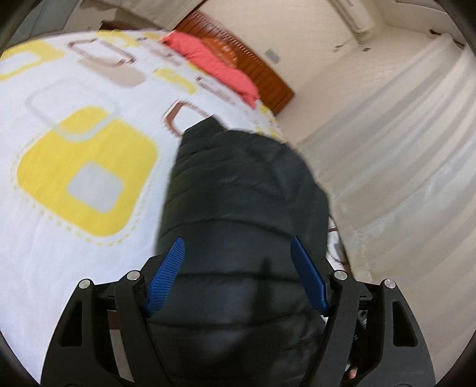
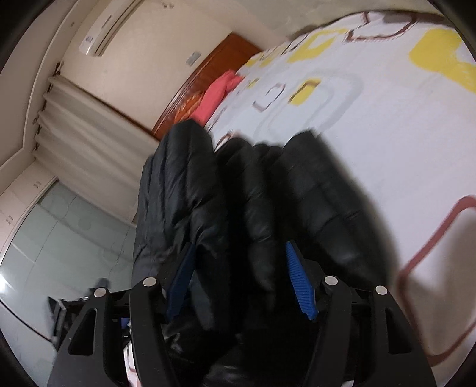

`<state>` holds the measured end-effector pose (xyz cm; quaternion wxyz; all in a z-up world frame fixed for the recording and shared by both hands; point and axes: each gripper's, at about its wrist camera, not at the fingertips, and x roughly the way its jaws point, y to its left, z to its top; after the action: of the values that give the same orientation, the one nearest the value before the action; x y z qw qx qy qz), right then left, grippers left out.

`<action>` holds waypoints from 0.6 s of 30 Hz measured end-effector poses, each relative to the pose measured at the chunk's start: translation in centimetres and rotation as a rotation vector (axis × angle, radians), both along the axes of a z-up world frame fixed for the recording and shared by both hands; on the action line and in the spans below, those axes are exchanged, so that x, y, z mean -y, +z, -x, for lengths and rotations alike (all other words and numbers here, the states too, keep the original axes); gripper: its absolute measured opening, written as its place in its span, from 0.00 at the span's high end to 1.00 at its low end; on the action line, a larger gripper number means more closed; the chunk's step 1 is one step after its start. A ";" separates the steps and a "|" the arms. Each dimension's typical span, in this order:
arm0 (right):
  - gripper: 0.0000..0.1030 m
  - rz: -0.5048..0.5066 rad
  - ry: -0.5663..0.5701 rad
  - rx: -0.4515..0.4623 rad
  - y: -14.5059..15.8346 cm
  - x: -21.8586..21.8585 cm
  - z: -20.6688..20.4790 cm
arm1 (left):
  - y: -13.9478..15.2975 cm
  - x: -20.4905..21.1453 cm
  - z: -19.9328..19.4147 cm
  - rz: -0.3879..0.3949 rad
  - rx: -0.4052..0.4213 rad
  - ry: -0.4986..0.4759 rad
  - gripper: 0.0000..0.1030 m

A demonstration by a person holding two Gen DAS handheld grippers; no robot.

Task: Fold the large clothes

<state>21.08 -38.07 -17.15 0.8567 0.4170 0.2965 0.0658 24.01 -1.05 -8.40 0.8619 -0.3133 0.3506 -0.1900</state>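
Observation:
A black quilted puffer jacket (image 1: 244, 190) lies bunched at the edge of a bed with a white sheet (image 1: 74, 238) printed with yellow and brown squares. My left gripper (image 1: 238, 247) has its blue pads wide apart, with the jacket's padded fabric bulging between them. In the right wrist view the jacket (image 2: 208, 193) rises in thick folds. My right gripper (image 2: 239, 250) also has its pads apart with jacket fabric filling the gap. Both views are blurred by motion. I cannot tell whether either gripper presses the fabric.
A red pillow (image 1: 214, 65) lies at the head of the bed against a brown wooden headboard (image 1: 253, 65). White curtains (image 1: 401, 148) hang beside the bed. An air conditioner (image 2: 107, 26) is on the wall. A pale tiled floor (image 2: 59, 244) lies beside the bed.

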 end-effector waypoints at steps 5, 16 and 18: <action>0.72 0.053 0.078 -0.036 -0.5 -2.0 -1.2 | -2.4 -0.9 0.5 0.031 -0.058 -0.001 0.29; 0.81 0.053 -0.058 -0.044 -2.5 3.6 1.3 | -4.5 1.8 0.4 0.014 -0.091 -0.071 0.27; 0.81 0.056 -0.056 -0.046 -2.9 3.6 1.3 | -4.6 2.8 0.1 -0.056 -0.087 -0.065 0.28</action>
<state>19.75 -41.66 -20.08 0.8624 0.4025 0.3061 0.0240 23.95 -3.81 -13.03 0.8475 -0.2856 0.4031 -0.1942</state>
